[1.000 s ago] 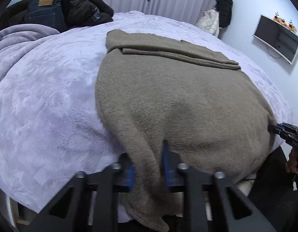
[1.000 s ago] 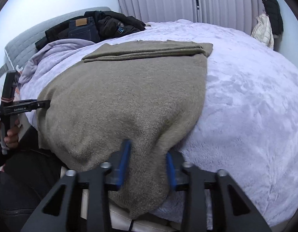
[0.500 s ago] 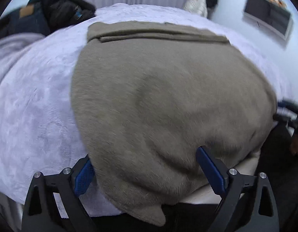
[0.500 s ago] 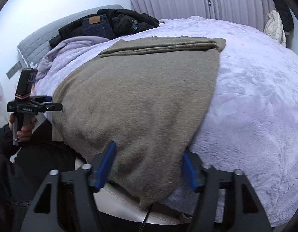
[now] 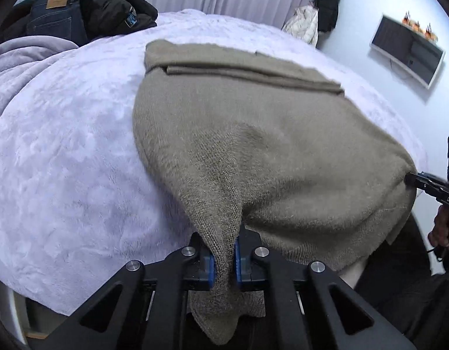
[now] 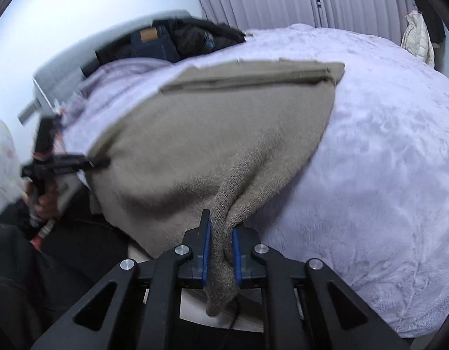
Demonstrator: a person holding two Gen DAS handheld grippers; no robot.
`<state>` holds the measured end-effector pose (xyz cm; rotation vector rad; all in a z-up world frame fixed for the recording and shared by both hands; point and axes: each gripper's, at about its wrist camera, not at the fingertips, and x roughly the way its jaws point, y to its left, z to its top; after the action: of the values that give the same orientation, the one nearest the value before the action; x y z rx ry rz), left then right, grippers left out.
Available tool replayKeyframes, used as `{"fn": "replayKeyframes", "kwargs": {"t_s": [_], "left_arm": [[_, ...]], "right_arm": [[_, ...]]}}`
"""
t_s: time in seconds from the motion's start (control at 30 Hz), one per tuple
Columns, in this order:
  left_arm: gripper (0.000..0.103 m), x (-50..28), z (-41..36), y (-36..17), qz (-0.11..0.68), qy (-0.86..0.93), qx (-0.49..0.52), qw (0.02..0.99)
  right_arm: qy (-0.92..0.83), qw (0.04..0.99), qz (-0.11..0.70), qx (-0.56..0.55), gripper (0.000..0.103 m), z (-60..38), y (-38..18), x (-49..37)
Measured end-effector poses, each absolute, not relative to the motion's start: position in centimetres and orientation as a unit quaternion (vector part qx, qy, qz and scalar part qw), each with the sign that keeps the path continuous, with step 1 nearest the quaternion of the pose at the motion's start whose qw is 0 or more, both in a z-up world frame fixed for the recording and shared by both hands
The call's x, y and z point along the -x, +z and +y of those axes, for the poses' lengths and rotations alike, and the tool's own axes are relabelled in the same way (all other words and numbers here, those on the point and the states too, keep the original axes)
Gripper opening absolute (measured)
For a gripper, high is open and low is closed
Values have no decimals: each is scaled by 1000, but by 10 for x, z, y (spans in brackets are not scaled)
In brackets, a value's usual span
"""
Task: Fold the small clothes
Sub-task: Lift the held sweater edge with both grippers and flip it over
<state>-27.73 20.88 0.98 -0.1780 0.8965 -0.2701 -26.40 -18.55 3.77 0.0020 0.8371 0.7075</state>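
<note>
A taupe knitted sweater (image 5: 253, 134) lies flat on the lavender bed cover (image 5: 64, 151), its far end folded into a band. My left gripper (image 5: 223, 258) is at the near left hem corner; its jaws are closing and the blue pads press on a bunch of the knit, whose tip hangs below. My right gripper (image 6: 221, 250) is at the near right hem corner of the sweater (image 6: 209, 134), jaws closing, pads pinching a bunch of fabric. Each gripper shows small in the other's view, the right gripper (image 5: 411, 179) and the left gripper (image 6: 104, 162) at the hem's opposite ends.
Dark jackets and jeans (image 5: 78, 14) are piled at the bed's far left beside a rumpled lavender blanket (image 5: 26, 55). A monitor (image 5: 408, 49) hangs on the right wall, with coats (image 5: 326, 3) beside the curtains. The person's dark legs are at the bed's near edge.
Both grippers spread wide half a second ago and have closed again on the hem corners. The pinched knit now bunches up between each pair of pads.
</note>
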Motion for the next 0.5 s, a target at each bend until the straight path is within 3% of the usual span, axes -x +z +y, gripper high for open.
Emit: {"fn": "replayKeyframes", "kwargs": {"t_s": [0.27,0.5], "left_arm": [[10,237,232,93,347,-147,146,915],[10,147,229,124,345,-138,143,917]], "right_arm": [[363,862,338,-100,13,-208,105,216],[350,868,319,-151,13,-209,137,124]]}}
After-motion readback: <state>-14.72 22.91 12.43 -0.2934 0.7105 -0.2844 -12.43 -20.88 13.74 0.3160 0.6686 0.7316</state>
